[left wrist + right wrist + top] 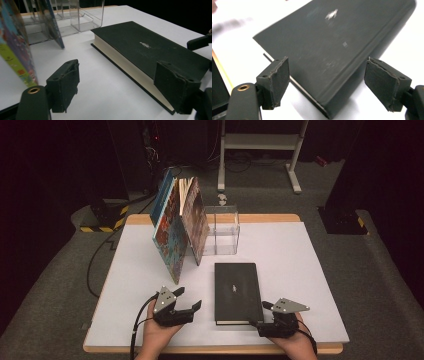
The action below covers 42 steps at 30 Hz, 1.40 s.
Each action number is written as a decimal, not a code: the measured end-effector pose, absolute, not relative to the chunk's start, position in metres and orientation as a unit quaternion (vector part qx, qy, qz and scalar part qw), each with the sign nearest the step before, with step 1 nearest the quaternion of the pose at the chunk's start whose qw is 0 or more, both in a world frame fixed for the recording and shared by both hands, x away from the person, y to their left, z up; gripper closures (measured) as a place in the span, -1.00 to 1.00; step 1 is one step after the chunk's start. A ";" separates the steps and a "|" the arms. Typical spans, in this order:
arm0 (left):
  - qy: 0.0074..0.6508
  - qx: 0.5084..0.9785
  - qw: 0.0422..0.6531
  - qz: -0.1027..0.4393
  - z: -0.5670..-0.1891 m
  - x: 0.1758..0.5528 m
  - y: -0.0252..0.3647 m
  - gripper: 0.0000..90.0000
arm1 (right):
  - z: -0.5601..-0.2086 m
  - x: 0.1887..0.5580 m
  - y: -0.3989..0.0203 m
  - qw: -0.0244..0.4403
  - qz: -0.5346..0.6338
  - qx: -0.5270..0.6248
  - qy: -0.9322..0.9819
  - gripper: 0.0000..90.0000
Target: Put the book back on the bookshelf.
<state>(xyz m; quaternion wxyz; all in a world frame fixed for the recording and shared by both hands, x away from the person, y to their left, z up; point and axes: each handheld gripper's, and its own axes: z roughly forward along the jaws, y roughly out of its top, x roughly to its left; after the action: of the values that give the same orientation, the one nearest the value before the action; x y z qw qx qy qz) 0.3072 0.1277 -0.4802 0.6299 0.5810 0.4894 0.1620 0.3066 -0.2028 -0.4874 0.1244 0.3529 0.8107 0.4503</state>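
Black book (236, 292) flat near the worktop's (310, 270) front edge, middle. Left gripper (187, 306) just off its left side, right gripper (263, 312) at its front right corner; both jaws wide, holding nothing. Bare worktop right; 2 leaning books (180, 227) and clear box (221, 230) behind.

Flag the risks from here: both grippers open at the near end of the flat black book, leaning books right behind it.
1. The black hardcover book lies flat on the white table; the right gripper straddles only a near corner, so a grip there may slip or twist.
2. The colourful books lean against the clear plastic holder; swinging the black book up could topple them.
3. The left gripper is open beside the page edge and could snag pages.
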 end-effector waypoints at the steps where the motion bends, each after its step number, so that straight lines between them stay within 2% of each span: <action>1: 0.489 0.584 0.628 0.157 -0.480 0.309 0.124 -0.57 | -0.485 0.307 -0.205 0.127 0.455 0.356 0.806 -0.55; 6: 0.496 0.590 0.623 0.136 -0.481 0.323 0.104 -0.58 | -0.472 0.328 -0.210 0.141 0.448 0.374 0.800 -0.54; 11: 0.503 0.595 0.614 0.124 -0.484 0.343 0.083 -0.58 | -0.476 0.345 -0.206 0.142 0.453 0.398 0.785 -0.53; 20: 0.523 0.606 0.591 0.104 -0.498 0.372 0.060 -0.56 | -0.489 0.345 -0.206 0.125 0.461 0.411 0.776 -0.54; 29: 0.529 0.600 0.594 0.088 -0.504 0.377 0.054 -0.56 | -0.495 0.349 -0.195 0.088 0.453 0.409 0.787 -0.63; 42: 0.535 0.599 0.590 0.087 -0.503 0.373 0.055 -0.59 | -0.494 0.342 -0.185 0.079 0.449 0.395 0.798 -0.65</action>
<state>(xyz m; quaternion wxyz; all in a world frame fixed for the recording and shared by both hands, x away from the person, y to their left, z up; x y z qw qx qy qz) 0.3734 0.0554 -0.5026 0.5896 0.5989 0.5349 0.0872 0.3424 -0.1845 -0.4943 0.0793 0.3950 0.7975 0.4490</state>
